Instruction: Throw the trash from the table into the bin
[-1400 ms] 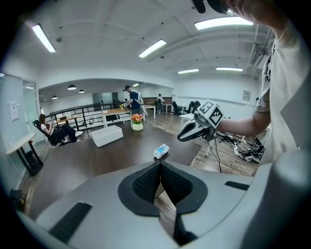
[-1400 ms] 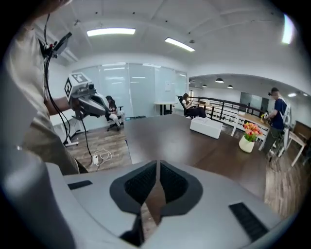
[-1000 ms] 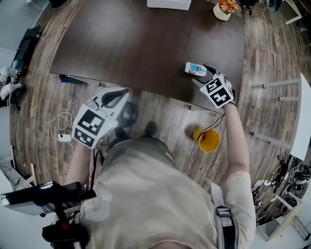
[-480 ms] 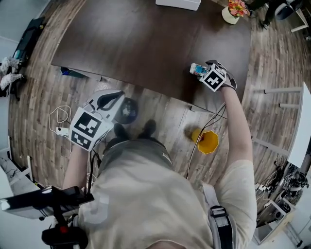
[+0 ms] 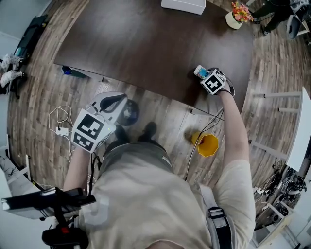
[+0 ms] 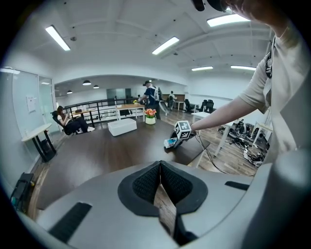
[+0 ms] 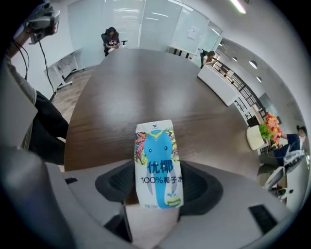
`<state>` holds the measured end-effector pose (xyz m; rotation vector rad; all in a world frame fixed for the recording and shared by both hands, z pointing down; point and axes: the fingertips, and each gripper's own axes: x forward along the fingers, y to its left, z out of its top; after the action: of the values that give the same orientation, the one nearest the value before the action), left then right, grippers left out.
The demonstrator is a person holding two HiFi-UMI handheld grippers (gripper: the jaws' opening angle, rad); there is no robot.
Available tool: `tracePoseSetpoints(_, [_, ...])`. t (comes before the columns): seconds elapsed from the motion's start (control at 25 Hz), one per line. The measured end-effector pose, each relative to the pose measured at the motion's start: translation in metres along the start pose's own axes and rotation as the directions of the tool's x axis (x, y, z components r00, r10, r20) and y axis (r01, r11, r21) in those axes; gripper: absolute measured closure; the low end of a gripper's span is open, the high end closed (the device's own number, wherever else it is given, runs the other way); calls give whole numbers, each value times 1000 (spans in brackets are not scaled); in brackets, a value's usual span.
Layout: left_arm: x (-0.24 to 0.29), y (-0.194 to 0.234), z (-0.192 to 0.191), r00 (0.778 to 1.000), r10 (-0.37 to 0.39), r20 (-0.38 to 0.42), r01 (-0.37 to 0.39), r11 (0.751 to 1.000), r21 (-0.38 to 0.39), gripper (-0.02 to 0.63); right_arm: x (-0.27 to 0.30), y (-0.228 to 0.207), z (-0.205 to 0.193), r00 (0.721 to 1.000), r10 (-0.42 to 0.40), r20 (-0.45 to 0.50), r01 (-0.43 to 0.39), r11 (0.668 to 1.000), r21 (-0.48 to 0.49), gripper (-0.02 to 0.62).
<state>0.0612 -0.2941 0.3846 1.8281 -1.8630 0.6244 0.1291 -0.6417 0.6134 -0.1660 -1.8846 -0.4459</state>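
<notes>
A small juice carton [image 7: 158, 165] with a blue elephant print lies near the front right edge of the dark wooden table [image 5: 146, 44]. My right gripper [image 7: 155, 190] points steeply down at the carton, with both pads against its sides. From the head view the carton [image 5: 199, 72] pokes out beyond the right gripper [image 5: 205, 77]. My left gripper [image 5: 119, 99] hangs below the table's front edge, over the floor. In its own view the left gripper [image 6: 160, 182] is shut with nothing in it, and the carton [image 6: 170, 142] shows far off.
A yellow bin [image 5: 208, 145] stands on the wooden floor under the table's right front corner. A dark round container [image 5: 129, 113] sits just beyond the left gripper. A white box [image 5: 183, 5] and a flower pot [image 5: 239, 12] stand at the table's far side. Cables lie at the left.
My right gripper has come down and forward onto the carton, which was ahead of its jaws a second ago. The left gripper has drifted slightly.
</notes>
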Motion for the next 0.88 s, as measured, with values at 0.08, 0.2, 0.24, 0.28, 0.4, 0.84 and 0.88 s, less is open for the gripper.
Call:
tracePoseSetpoints(0.08, [-6, 6, -1, 1000, -6, 8, 6, 1000, 0, 592, -4, 1, 5, 1000, -22, 5, 22, 999, 36, 318])
tracePoseSetpoints(0.2, [-15, 17, -1, 1000, -10, 27, 10, 1000, -6, 592, -19, 4, 14, 997, -52, 49, 43, 985, 168, 322])
tracePoseSetpoints(0.24, [-17, 19, -1, 999, -11, 35, 11, 1000, -7, 592, -26, 8, 15, 995, -60, 83, 40, 975, 220, 322])
tracePoseSetpoints(0.28, [-19, 19, -2, 999, -12, 43, 12, 1000, -8, 592, -33, 12, 18, 990, -67, 122, 33, 965, 259, 324])
tracePoseSetpoints(0.4, [-26, 23, -7, 998, -18, 58, 19, 1000, -11, 592, -53, 28, 33, 976, -77, 205, 12, 953, 302, 325])
tracePoseSetpoints(0.84, [-82, 49, -38, 989, -37, 142, 43, 998, -42, 592, -101, 65, 79, 963, -117, 243, 7, 912, 410, 331])
tracePoseSetpoints(0.88, [-89, 55, -43, 989, -32, 148, 40, 998, -49, 592, -106, 69, 87, 958, -116, 264, -12, 899, 438, 331])
